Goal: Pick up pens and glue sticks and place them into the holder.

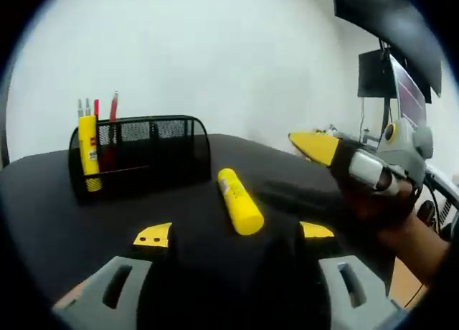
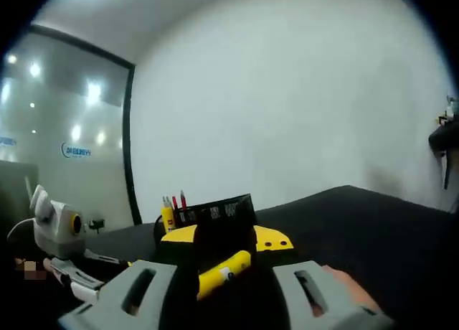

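One loose glue stick (image 1: pixel 240 201), one holder (image 1: pixel 140 154)

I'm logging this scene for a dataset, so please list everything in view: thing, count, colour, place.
Holder: one, black mesh, on the table, far left in the left gripper view.
Glue sticks: two, yellow; one upright in the holder's left end, one lying on the table in front of the holder.
Pens: about four, red and grey tips, standing in the holder.
Table: one, black.
Monitors: dark, at the right of the left gripper view.
Left gripper: grey with yellow tips, open.
Right gripper: same colours, open around the lying stick.
Hand: holding the right gripper.
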`<action>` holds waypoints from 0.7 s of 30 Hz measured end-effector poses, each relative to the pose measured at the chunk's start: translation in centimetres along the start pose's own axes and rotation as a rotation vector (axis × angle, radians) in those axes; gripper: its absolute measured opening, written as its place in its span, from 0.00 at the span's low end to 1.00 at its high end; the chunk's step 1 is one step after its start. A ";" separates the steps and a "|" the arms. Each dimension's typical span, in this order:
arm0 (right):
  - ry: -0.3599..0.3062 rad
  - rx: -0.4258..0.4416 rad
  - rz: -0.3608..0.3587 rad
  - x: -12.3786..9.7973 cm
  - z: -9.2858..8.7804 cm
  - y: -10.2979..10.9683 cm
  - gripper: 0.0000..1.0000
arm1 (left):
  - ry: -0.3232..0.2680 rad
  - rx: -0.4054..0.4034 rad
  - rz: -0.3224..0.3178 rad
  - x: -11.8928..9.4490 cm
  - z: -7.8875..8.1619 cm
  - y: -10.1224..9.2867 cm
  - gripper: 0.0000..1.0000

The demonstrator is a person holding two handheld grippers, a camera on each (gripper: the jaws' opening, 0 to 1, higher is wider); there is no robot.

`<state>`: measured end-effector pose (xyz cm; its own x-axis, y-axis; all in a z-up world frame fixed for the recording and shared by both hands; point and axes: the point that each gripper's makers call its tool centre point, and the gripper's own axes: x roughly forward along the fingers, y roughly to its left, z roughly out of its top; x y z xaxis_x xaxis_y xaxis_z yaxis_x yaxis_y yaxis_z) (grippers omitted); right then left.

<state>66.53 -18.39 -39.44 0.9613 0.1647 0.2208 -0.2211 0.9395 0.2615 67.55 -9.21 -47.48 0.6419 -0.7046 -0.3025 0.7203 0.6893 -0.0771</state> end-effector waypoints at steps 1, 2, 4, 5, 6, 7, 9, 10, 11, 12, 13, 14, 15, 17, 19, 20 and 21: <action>-0.003 0.004 0.000 0.0 0.1 0.0 0.24 | 0.003 0.010 0.004 0.4 0.0 -0.2 0.59; -0.007 0.009 -0.002 0.0 0.1 0.0 0.24 | 0.011 0.017 0.008 0.8 -0.1 -0.4 0.57; -0.012 0.013 -0.008 -0.1 0.2 0.0 0.24 | 0.026 0.035 0.008 1.5 -0.3 -0.7 0.55; -0.013 0.016 -0.012 -0.1 0.2 -0.1 0.24 | 0.038 0.041 0.009 1.9 -0.4 -0.8 0.53; -0.012 0.017 -0.014 -0.1 0.2 -0.1 0.24 | 0.048 0.059 0.003 2.2 -0.5 -0.9 0.52; -0.011 0.016 -0.017 0.0 0.2 -0.1 0.24 | 0.048 0.063 0.001 2.6 -0.4 -1.0 0.51; -0.008 0.016 -0.021 0.0 0.1 -0.2 0.24 | 0.058 0.079 0.000 3.2 -0.3 -1.3 0.47; -0.008 0.015 -0.025 0.0 0.1 -0.3 0.23 | 0.059 0.084 -0.002 3.4 -0.3 -1.4 0.46; -0.011 0.016 -0.030 0.0 0.2 -0.4 0.23 | 0.063 0.094 0.001 3.6 -0.5 -1.5 0.45; -0.015 0.018 -0.040 0.0 0.2 -0.5 0.23 | 0.067 0.118 0.008 3.7 -0.7 -1.5 0.44; -0.015 0.018 -0.052 0.0 0.2 -0.8 0.23 | 0.056 0.132 0.008 3.8 -0.7 -1.6 0.44; -0.014 0.017 -0.057 0.0 0.2 -0.9 0.23 | 0.051 0.129 0.007 3.7 -0.6 -1.6 0.43; -0.009 0.017 -0.061 0.1 0.1 -1.1 0.22 | 0.050 0.127 0.003 3.9 -0.5 -1.6 0.43; 0.006 0.016 -0.055 0.3 -0.2 -1.1 0.22 | 0.047 0.120 -0.002 4.1 -0.5 -1.6 0.43; 0.017 0.003 -0.059 0.5 -0.4 -1.3 0.22 | 0.046 0.120 -0.010 4.3 -0.4 -1.8 0.42; 0.017 -0.003 -0.060 0.5 -0.4 -1.3 0.22 | 0.046 0.125 -0.015 4.4 -0.4 -1.9 0.41; 0.019 -0.007 -0.058 0.5 -0.5 -1.3 0.22 | 0.046 0.131 -0.018 4.5 -0.4 -2.1 0.40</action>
<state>67.35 -19.37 -40.14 0.9756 0.1154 0.1870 -0.1636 0.9496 0.2673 68.81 -13.72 -49.09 0.6176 -0.7064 -0.3457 0.7620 0.6463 0.0408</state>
